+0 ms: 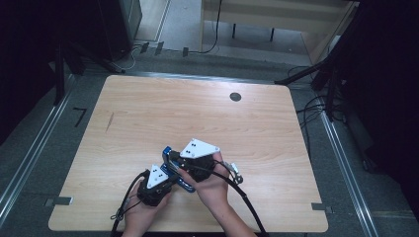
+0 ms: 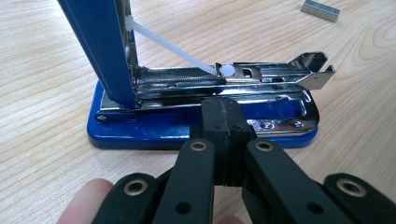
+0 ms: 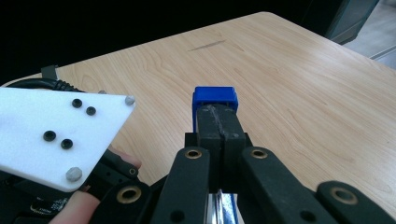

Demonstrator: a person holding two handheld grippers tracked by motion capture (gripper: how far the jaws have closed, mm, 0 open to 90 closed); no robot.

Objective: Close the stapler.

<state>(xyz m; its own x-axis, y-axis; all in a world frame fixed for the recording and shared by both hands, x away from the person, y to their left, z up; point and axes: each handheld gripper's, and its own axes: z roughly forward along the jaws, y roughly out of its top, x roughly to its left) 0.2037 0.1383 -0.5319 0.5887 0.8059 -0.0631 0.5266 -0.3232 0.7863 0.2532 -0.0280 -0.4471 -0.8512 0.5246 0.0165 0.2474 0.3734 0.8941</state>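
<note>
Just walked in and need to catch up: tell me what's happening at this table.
A person is working on a blue metal stapler that stands open on the light wooden table, its blue lid swung upright and the chrome staple channel exposed. The left gripper is closed at the stapler's base. The right gripper is closed against the raised lid's tip. A strip of silver staples lies beyond.

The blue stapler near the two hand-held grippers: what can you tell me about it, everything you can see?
The blue stapler with shiny metal insides sits on the pale wooden table, swung wide open. Its blue base lies flat; the blue top cover stands nearly upright, and the right gripper appears closed on its tip. The chrome staple channel lies exposed, with a spring and a white plastic rod running up to the cover. The left gripper, jaws together, presses against the base's side. A loose strip of staples lies apart.
</note>
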